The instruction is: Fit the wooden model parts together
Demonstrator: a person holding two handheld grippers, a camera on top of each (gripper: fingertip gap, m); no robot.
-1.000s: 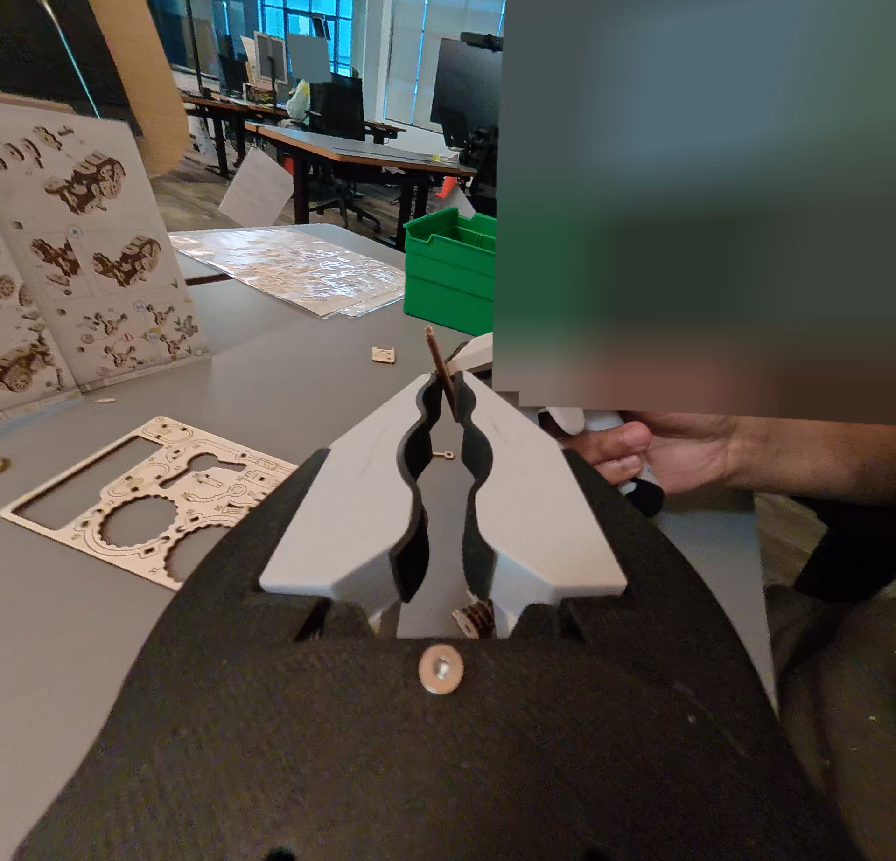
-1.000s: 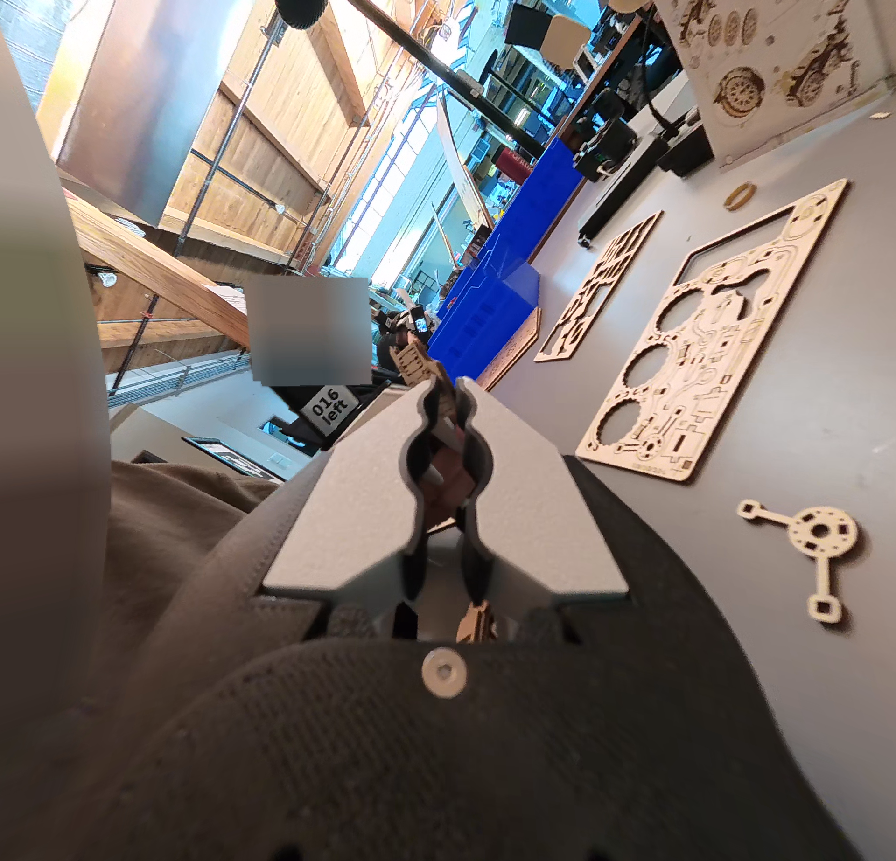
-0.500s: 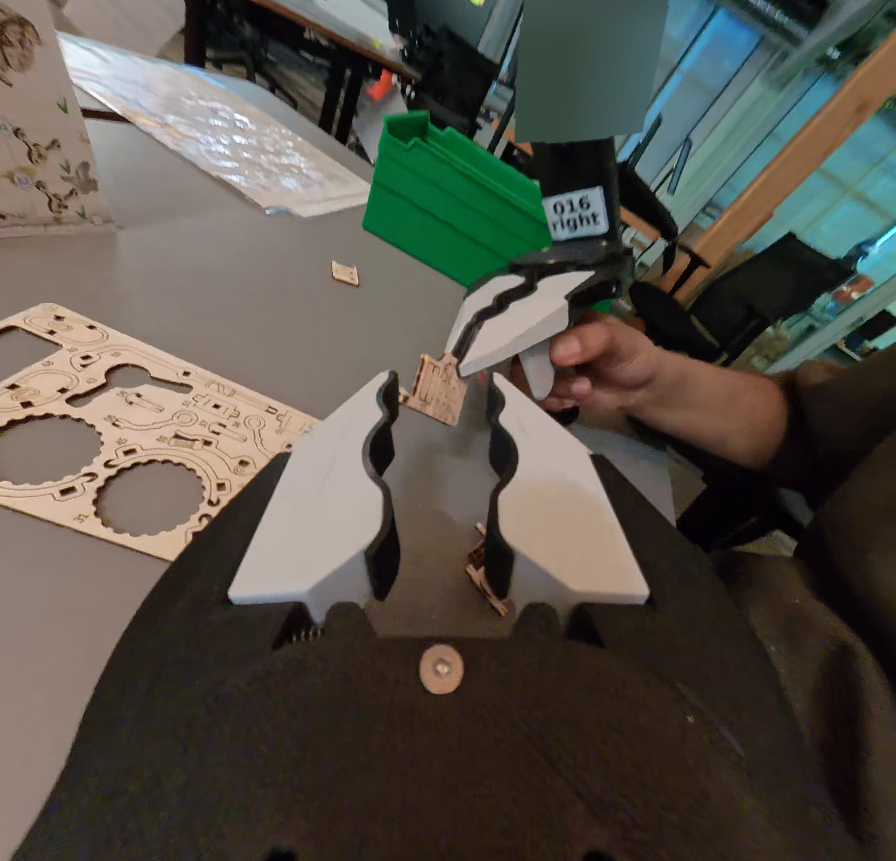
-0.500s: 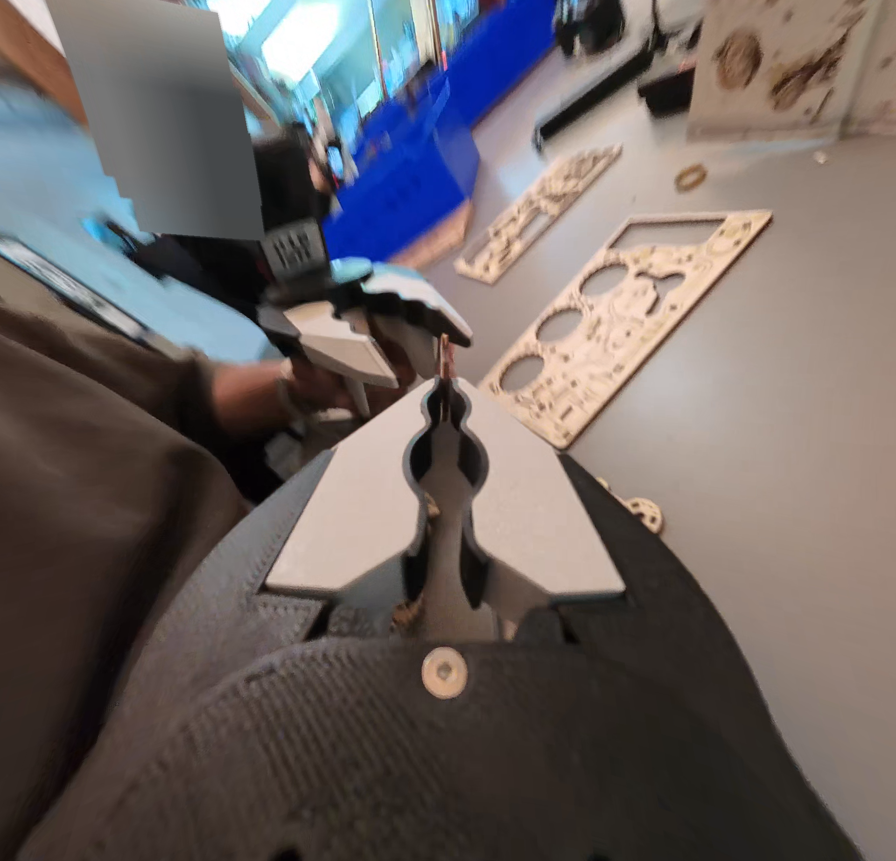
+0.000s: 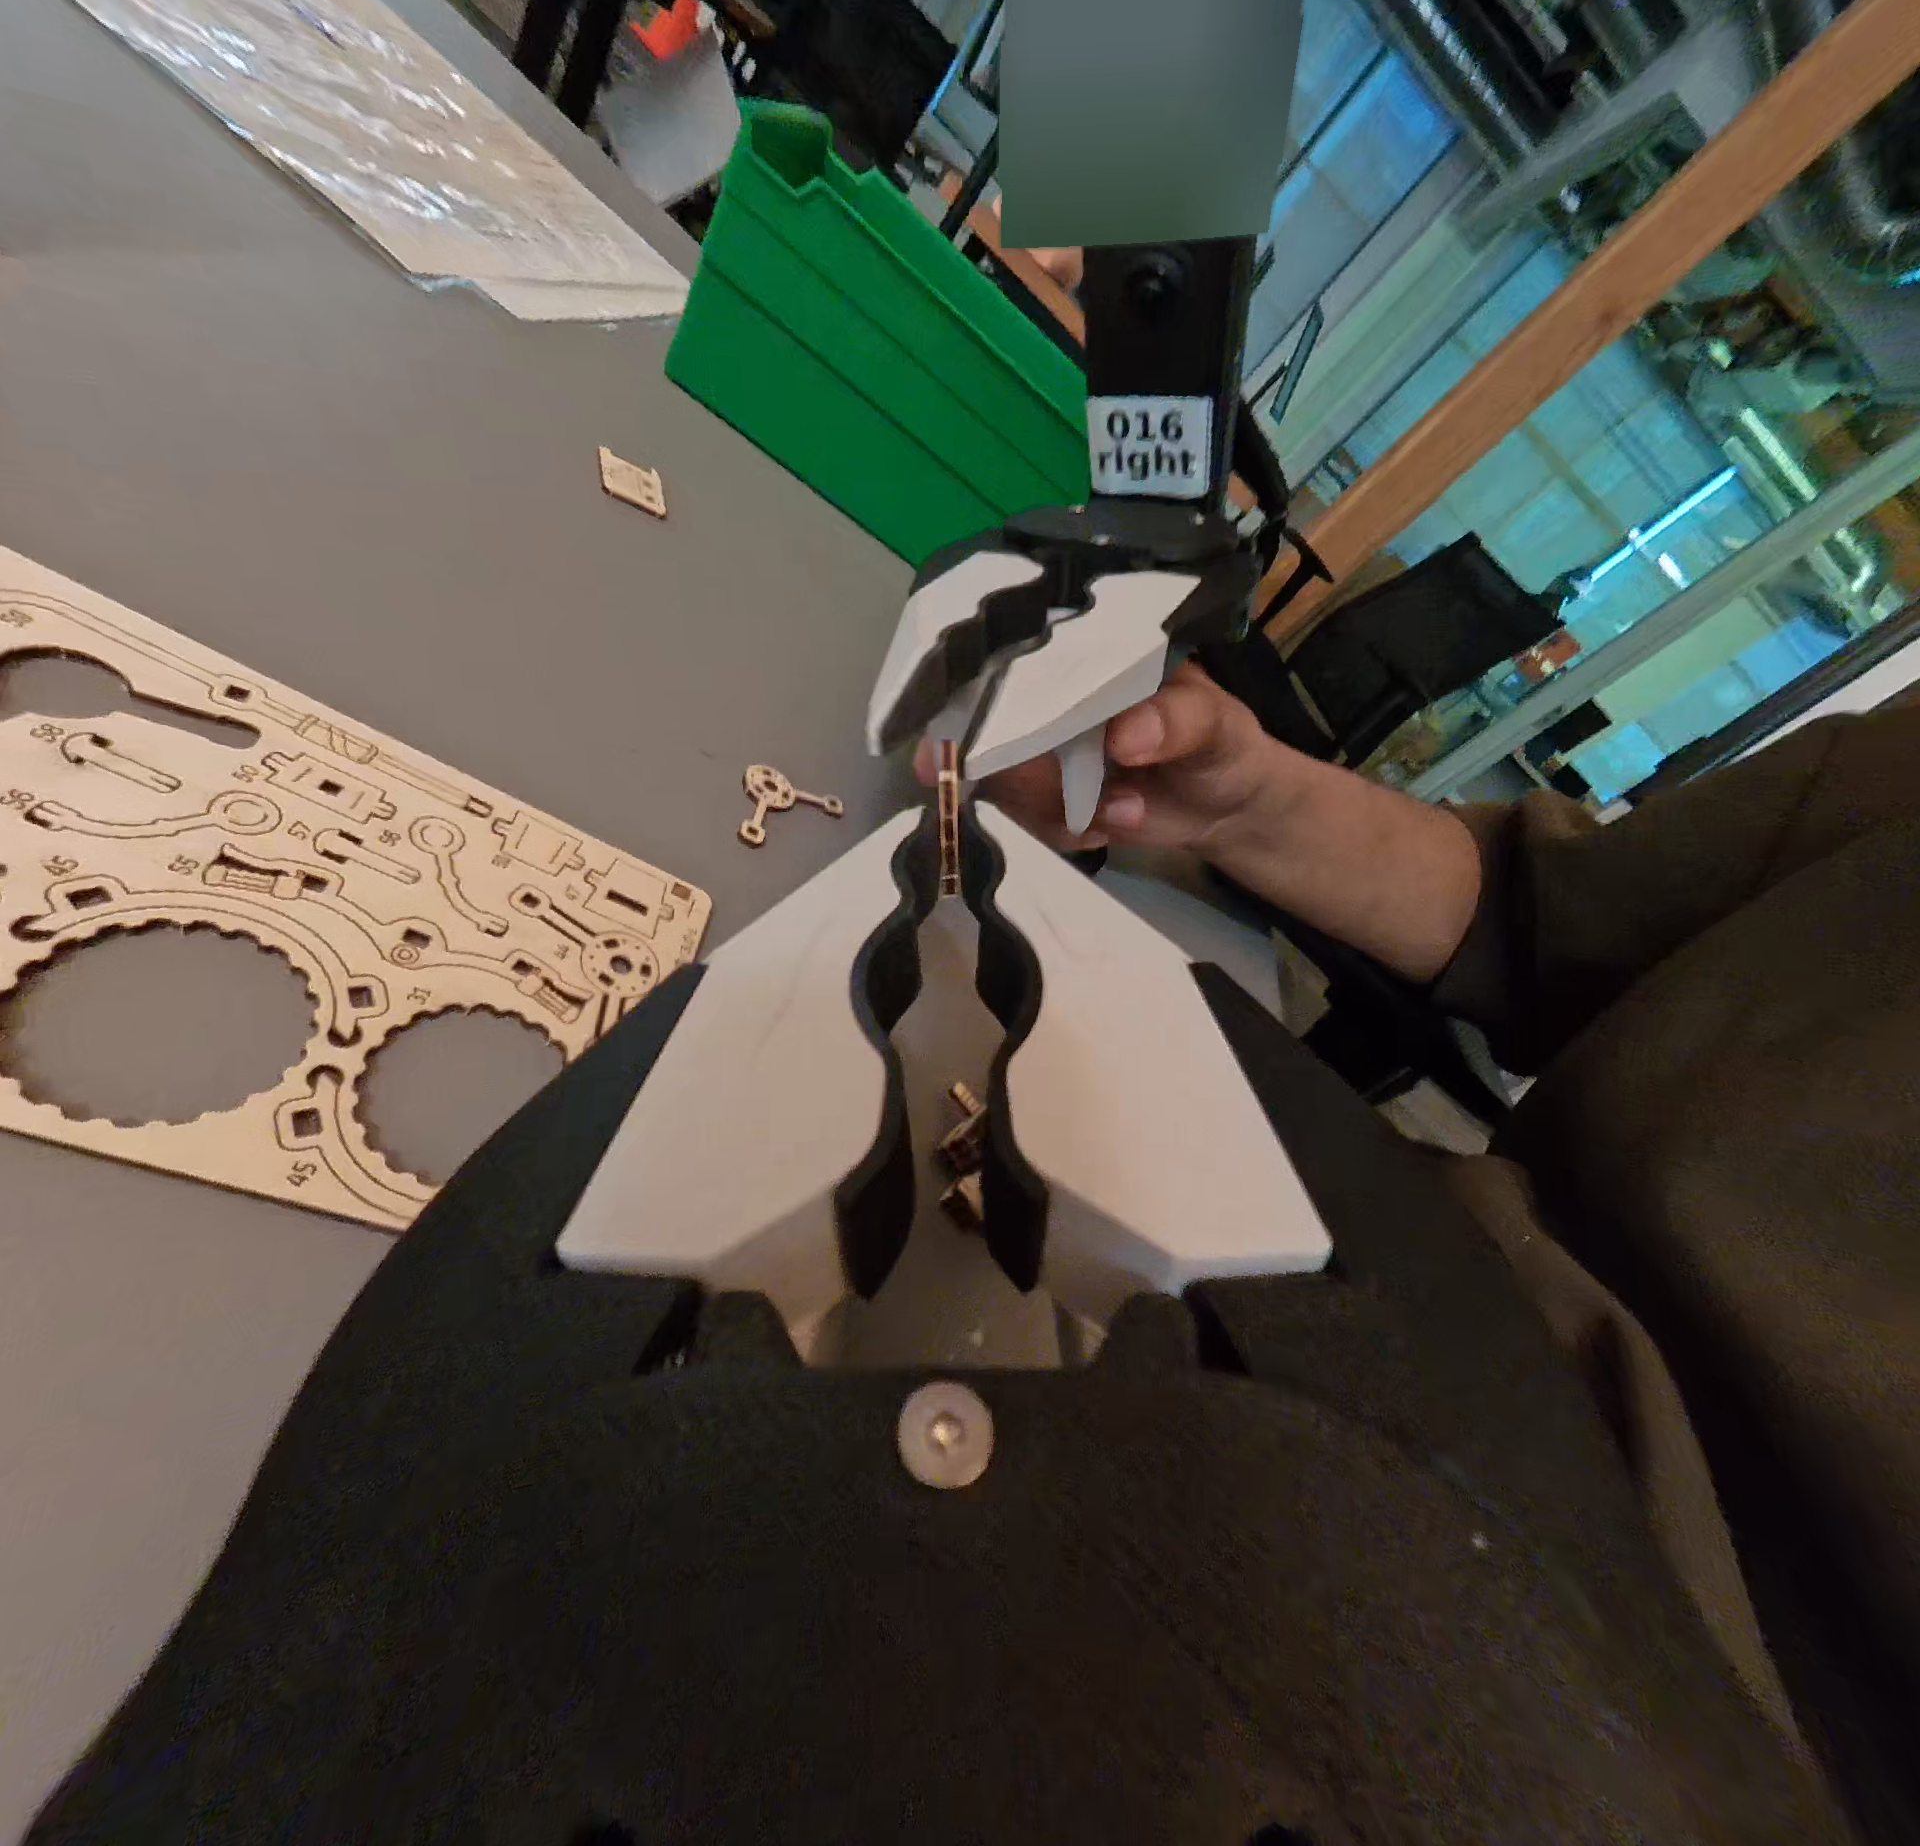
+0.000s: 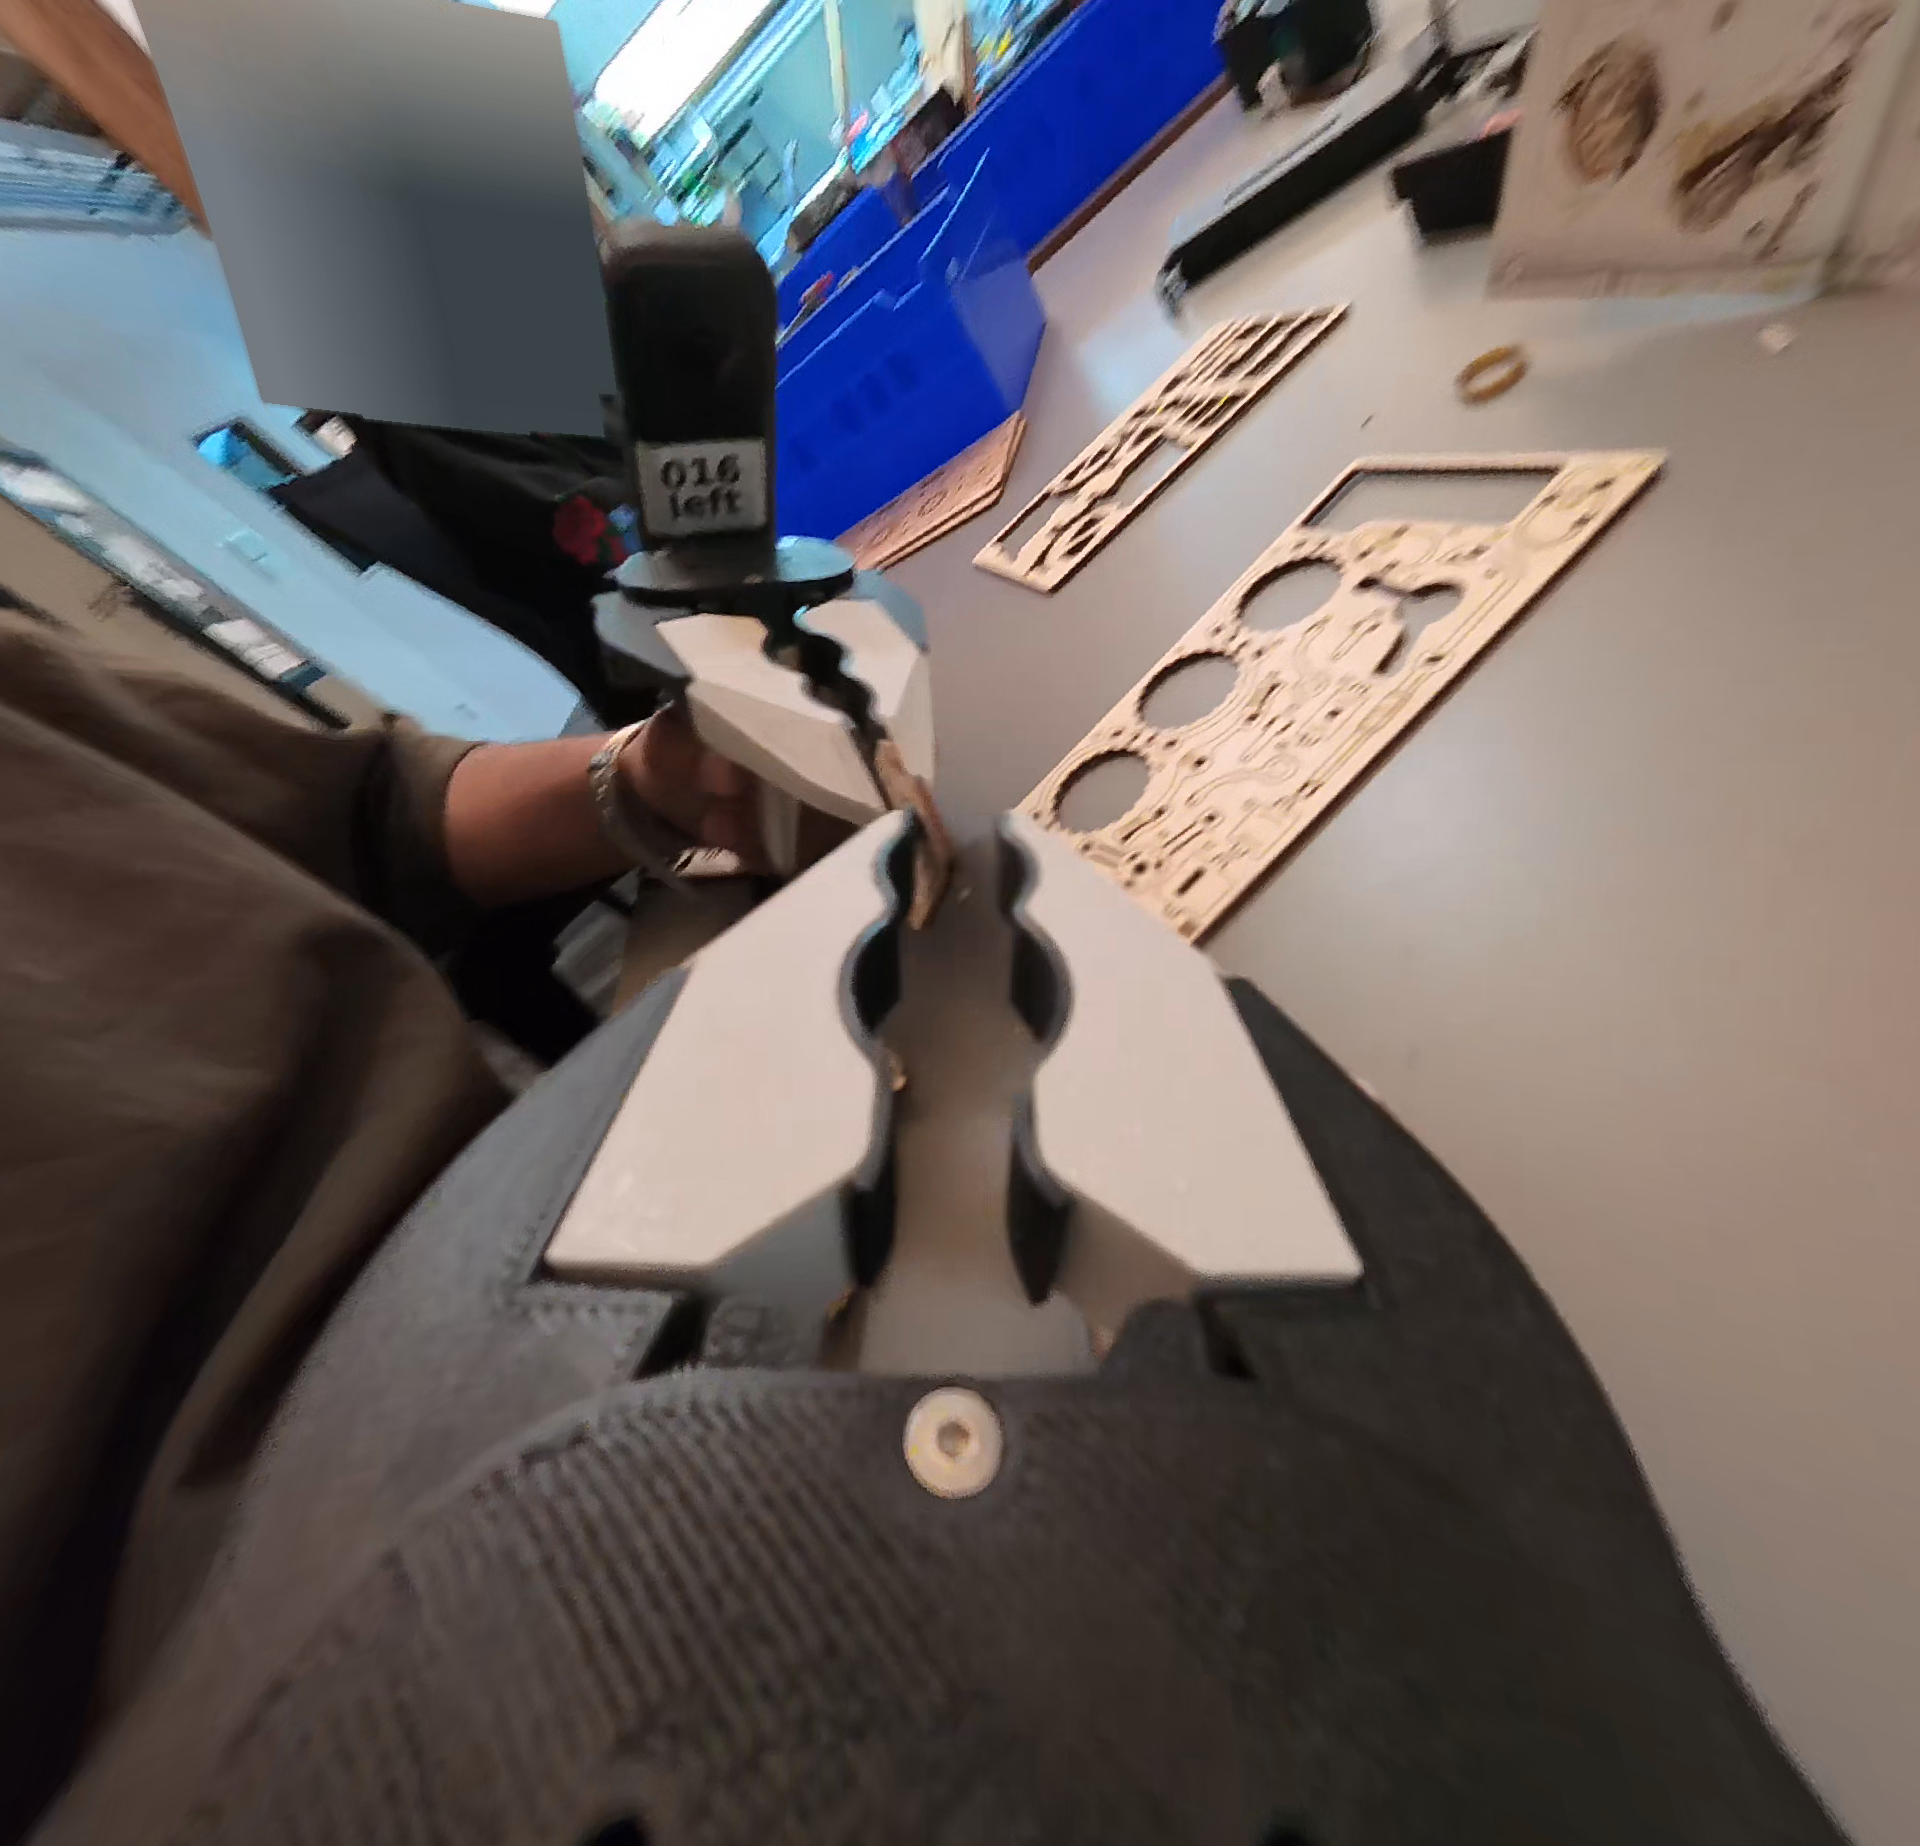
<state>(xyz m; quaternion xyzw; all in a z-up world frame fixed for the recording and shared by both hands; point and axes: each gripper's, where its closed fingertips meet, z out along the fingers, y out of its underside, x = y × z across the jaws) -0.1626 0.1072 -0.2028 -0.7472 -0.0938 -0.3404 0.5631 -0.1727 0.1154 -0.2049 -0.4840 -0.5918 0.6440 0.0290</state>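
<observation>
Across the grey bench (image 5: 364, 508): a green bin (image 5: 862, 342) at the far edge and a punched plywood sheet (image 5: 312, 913) lying flat to the left, with big toothed holes where gears have been popped out. Beyond the sheet, two loose offcuts resting well apart on the bare surface: a small spoked piece (image 5: 787, 801) and a small rectangular piece (image 5: 632, 482).

Above the bench edge, tip to tip: the left gripper (image 5: 949, 835) and the right gripper (image 6: 956, 840), each in a hand. Left fingers (image 5: 790, 1017) pressed nearly together at the tips, pinching a thin wooden part (image 5: 948, 809) edge-on and upright. Right fingers (image 6: 1122, 1017) spread, with the same part only leaning close by the inner face of one of them; cannot tell whether touching.

Judged as a hand-over in mid-air, with the part held clear of the bench and no second piece in either gripper. Fitting itself not yet begun. Next, most likely: draw the right gripper clear without knocking the part, then fetch a mating piece from the sheet or the bench and line up slot to tab. Calls for a steady left pinch, since so thin a part could pivot between the tips.

Against half a second ago: roles swapped. Then, left fingers wide apart and empty, right fingers clamped on the part. Now the reverse, and the two grippers drawn closer together.
</observation>
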